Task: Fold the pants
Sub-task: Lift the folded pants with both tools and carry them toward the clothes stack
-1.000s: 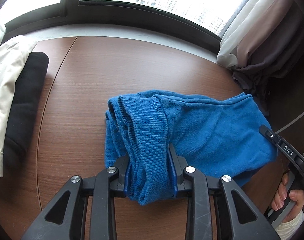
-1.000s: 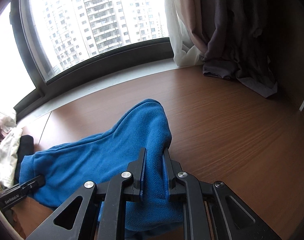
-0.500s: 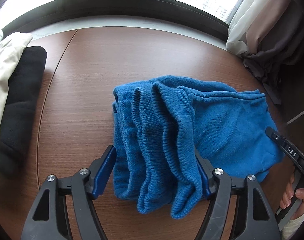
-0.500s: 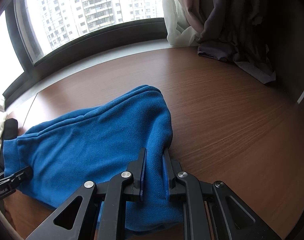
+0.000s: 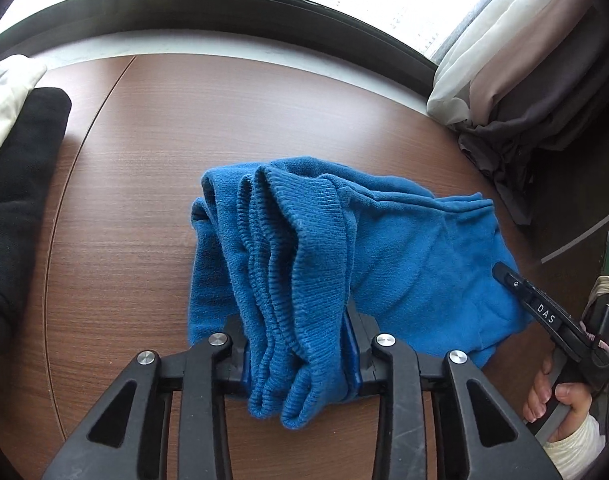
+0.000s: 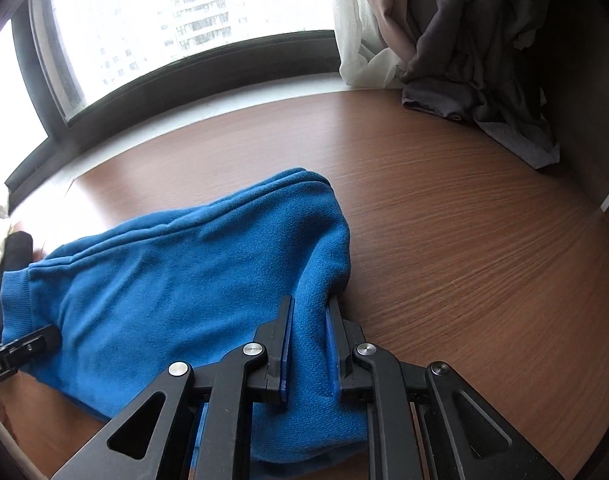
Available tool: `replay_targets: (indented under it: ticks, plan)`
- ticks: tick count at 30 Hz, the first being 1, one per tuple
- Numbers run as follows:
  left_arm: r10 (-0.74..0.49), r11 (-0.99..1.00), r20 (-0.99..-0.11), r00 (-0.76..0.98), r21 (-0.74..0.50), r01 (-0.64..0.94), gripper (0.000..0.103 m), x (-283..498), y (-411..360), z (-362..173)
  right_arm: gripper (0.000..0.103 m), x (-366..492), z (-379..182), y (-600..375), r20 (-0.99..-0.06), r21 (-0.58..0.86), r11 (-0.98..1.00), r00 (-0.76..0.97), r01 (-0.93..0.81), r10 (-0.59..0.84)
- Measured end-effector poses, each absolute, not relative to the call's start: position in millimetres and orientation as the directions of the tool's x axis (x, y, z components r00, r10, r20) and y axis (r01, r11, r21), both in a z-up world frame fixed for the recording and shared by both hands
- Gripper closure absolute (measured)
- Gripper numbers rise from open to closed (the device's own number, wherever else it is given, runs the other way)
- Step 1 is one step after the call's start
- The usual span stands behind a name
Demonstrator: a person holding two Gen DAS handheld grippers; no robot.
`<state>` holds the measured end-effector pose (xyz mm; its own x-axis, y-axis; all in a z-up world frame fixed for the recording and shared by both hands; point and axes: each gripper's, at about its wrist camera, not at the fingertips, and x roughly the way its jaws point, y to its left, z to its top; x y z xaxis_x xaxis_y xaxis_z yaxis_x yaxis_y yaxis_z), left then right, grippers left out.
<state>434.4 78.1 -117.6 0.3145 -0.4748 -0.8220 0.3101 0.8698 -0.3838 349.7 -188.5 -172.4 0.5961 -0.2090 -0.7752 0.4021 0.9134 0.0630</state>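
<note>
Desk: a brown wood-grain desk carries everything; a thin curved seam runs through it on the left, and its far edge meets a pale sill under the window.
Room: a wide window with a dark frame fills the far side, with tower blocks outside. Curtains hang at the far right in white, pinkish and dark grey layers, and the dark hem pools on the desk.
Pants: one pair of blue fleece pants, lying bunched in the middle of the desk, ribbed bands heaped at the left end and the smoother fleece spreading right.
Left gripper: my left gripper has its jaws pinching the thick stack of ribbed bands at the near left end of the pants; the folds bulge out past the pads toward me.
Right gripper: my right gripper has its jaws pinching a ridge of fleece at the near right end of the pants. In the left view it shows at the right edge, with my hand around its handle.
Other clothes: two, both at the far left of the desk: one black folded garment and one cream garment touching its left side.
Count: two grippers, one pair of pants, two other garments, one window, one set of curtains.
</note>
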Motion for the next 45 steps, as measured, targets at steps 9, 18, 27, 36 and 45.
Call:
replay_targets:
  ticks: [9, 18, 27, 36, 45]
  plan:
    - [-0.545, 0.836, -0.755, 0.364, -0.462, 0.295, 0.072, 425, 87, -85, 0.088, 340, -130, -179, -0.693, 0.101, 0.929, 0.695, 0.356, -0.192]
    - [-0.562, 0.827, -0.675, 0.478, -0.470, 0.309, 0.072, 397, 116, -50, 0.088, 335, -97, -164, -0.626, 0.104, 0.941, 0.756, 0.321, -0.188]
    - [-0.499, 0.863, -0.633, 0.592, -0.423, 0.275, 0.072, 374, 182, -15, 0.088, 346, -57, -105, -0.538, 0.123, 0.973, 0.837, 0.196, -0.101]
    - [-0.449, 0.886, -0.600, 0.662, -0.395, 0.243, 0.072, 373, 287, 10, 0.088, 372, -39, -11, -0.498, 0.115, 0.991, 0.867, 0.067, 0.000]
    - [-0.407, 0.909, -0.624, 0.667, -0.346, 0.231, 0.072, 408, 399, 21, 0.088, 401, -36, 103, -0.485, 0.151, 0.988, 0.873, 0.029, 0.048]
